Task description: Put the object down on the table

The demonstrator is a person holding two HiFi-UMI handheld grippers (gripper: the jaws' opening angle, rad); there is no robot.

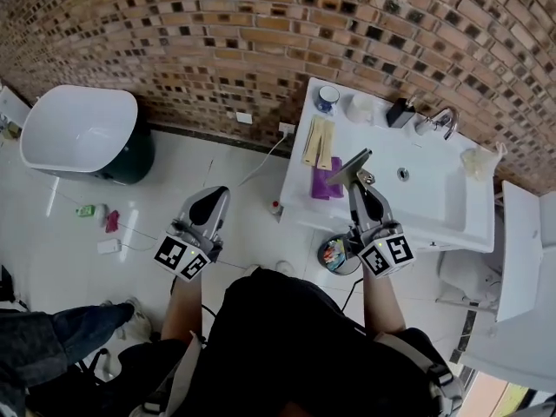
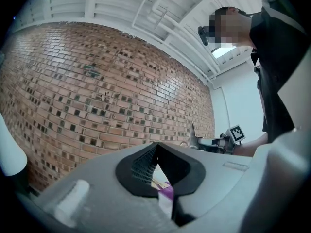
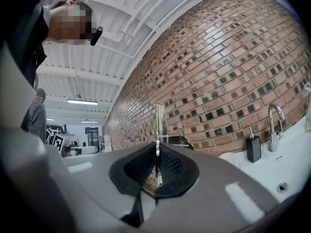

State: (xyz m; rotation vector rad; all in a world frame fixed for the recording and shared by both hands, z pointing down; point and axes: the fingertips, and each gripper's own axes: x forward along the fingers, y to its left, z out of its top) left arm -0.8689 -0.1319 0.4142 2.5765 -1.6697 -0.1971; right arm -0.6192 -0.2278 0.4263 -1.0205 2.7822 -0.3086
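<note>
Two ribbed black pads [image 3: 170,169] of my right gripper [image 3: 155,152] are pinched on a thin, flat metal plate [image 3: 158,120]. I see it edge-on as a bright sliver rising above the jaws. A curved chrome fitting juts from its side, and I cannot make out what the piece really is. From the head view it reads as a dull grey rectangle, tilted and held in the air over the left part of the glossy white sink counter [image 1: 373,135], not resting on it.

My left gripper [image 2: 155,147] has its jaws pressed together at the tips with nothing in them. It hangs over the shiny white floor, well apart from the counter.

Just beside the plate lies a soft purple cloth [image 1: 323,185], partly covered by it, and beyond that are two pale flat strips [image 1: 318,142]. Further back stand a curved chrome faucet [image 1: 445,118], a boxy black soap dispenser [image 1: 400,112] and a small cup [image 1: 327,98], against a rough brick wall [image 1: 261,33]. A crumpled pale thing at the counter's right end is too blurred to name, and my own torso hides the floor below.
</note>
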